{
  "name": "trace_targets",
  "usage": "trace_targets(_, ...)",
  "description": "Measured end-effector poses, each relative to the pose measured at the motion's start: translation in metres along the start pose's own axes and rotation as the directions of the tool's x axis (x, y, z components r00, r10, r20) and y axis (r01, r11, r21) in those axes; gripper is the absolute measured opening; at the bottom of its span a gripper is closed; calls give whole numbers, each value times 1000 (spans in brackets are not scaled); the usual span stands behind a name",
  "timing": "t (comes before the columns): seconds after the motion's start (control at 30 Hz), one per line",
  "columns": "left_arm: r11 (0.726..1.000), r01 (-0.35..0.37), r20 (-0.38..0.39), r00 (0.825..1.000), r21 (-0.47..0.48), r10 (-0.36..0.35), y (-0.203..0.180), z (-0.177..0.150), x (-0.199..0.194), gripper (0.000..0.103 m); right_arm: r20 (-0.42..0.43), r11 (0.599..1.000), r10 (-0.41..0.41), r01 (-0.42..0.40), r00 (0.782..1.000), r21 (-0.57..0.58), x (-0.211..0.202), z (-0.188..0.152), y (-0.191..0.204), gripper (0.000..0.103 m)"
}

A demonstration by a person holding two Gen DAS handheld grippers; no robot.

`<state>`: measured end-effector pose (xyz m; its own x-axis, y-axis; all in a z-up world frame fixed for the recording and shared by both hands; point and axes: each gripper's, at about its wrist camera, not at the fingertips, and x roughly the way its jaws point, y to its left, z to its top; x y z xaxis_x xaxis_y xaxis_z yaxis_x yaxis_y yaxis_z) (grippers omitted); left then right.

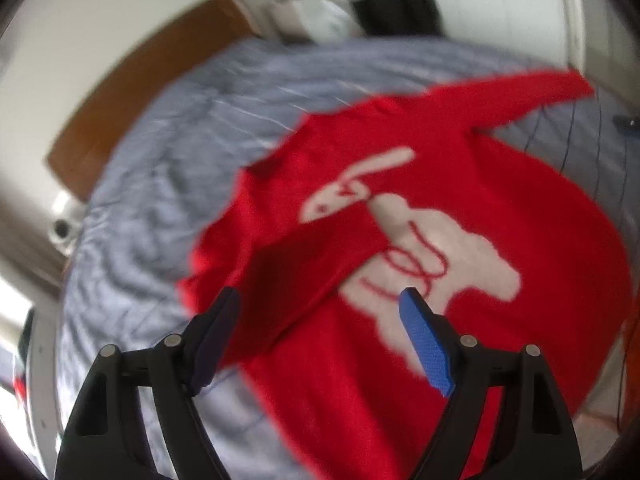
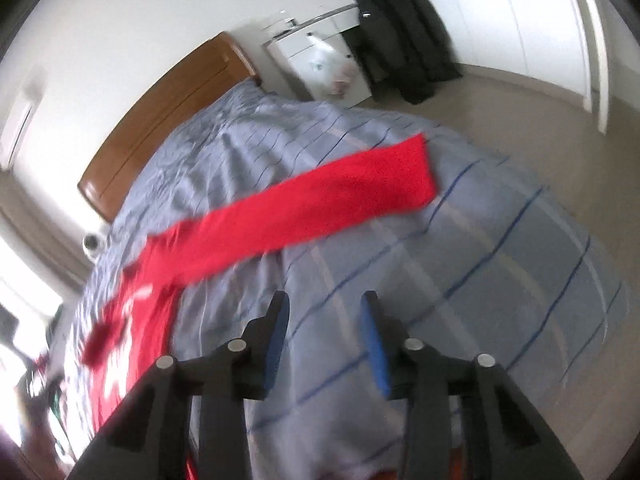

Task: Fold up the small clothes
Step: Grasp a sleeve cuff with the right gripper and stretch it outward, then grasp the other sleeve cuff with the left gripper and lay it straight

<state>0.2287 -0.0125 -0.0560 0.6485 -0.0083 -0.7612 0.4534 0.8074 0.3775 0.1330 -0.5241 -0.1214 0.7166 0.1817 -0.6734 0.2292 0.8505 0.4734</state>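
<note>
The left tool (image 1: 320,300) hangs wide open and empty just above the red sweater (image 1: 500,200), which lies flat on the bed (image 1: 168,152); one sleeve is already folded across the white rabbit motif (image 1: 440,240) right under this tool. The right tool (image 2: 325,312) is partly open, holding nothing, over bare bedding beside the sweater. Beyond it, the other sleeve (image 2: 320,204) stretches straight out from the sweater body, its long axis running up and rightward, cuff farthest. That sleeve looks like the right tool's job.
</note>
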Motion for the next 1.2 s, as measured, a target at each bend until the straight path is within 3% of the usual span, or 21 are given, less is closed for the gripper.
trace_targets(0.17,997,43,-118,992,58,-36,-13,19,60,78,35,1000,2,-2,999,-13,-9,-5,4,41)
trace_targets(0.27,998,32,-139,990,55,-24,-18,19,78,71,19,1000,7,-8,1000,5,-4,-7,2,41)
trace_targets(0.3,999,52,-142,989,17,-49,-12,20,82,55,20,1000,10,-10,1000,5,-5,-8,2,41)
trace_targets(0.33,997,70,-146,987,-26,-73,-7,21,85,24,20,1000,9,-9,1000,1,-5,-8,3,41)
trace_targets(0.37,993,81,-149,984,-88,-94,0,23,87,7,19,1000,9,-9,1000,-5,-5,-8,3,41)
trace_targets(0.43,984,71,-110,990,-163,-90,14,22,79,3,15,1000,11,-10,1000,-12,-4,-8,4,41)
trace_targets(0.53,940,66,-10,997,-336,-74,56,8,44,3,12,1000,11,-11,1000,-5,-2,-7,3,41)
trace_targets(0.63,843,-9,24,999,-538,27,124,-32,5,3,19,1000,13,-13,1000,-8,-3,-7,3,41)
trace_targets(0.67,794,-50,7,998,-605,68,149,-50,-4,3,22,1000,13,-13,1000,-10,-3,-7,4,41)
trace_targets(0.73,667,-179,-84,982,-723,172,197,-98,-21,2,24,1000,15,-14,1000,-9,-2,-8,3,41)
trace_targets(0.8,545,-335,-214,937,-769,275,232,-148,-35,2,21,1000,14,-14,1000,-2,-1,-8,2,41)
trace_targets(0.9,405,-494,-375,862,-769,340,262,-209,-40,2,18,1000,7,-7,1000,-6,1,-8,4,41)
trace_targets(0.97,333,-542,-440,833,-772,334,270,-241,-38,2,17,1000,-3,4,1000,-17,2,-8,7,41)
trace_targets(1.0,295,-547,-461,830,-784,314,271,-258,-35,2,16,1000,-7,7,1000,-21,2,-8,8,41)
trace_targets(1.1,233,-548,-494,832,-804,254,263,-291,-24,2,15,999,-19,19,1000,-34,2,-9,11,41)
trace_targets(1.2,220,-551,-514,833,-805,204,253,-306,-4,2,13,999,-32,32,999,-43,3,-10,13,41)
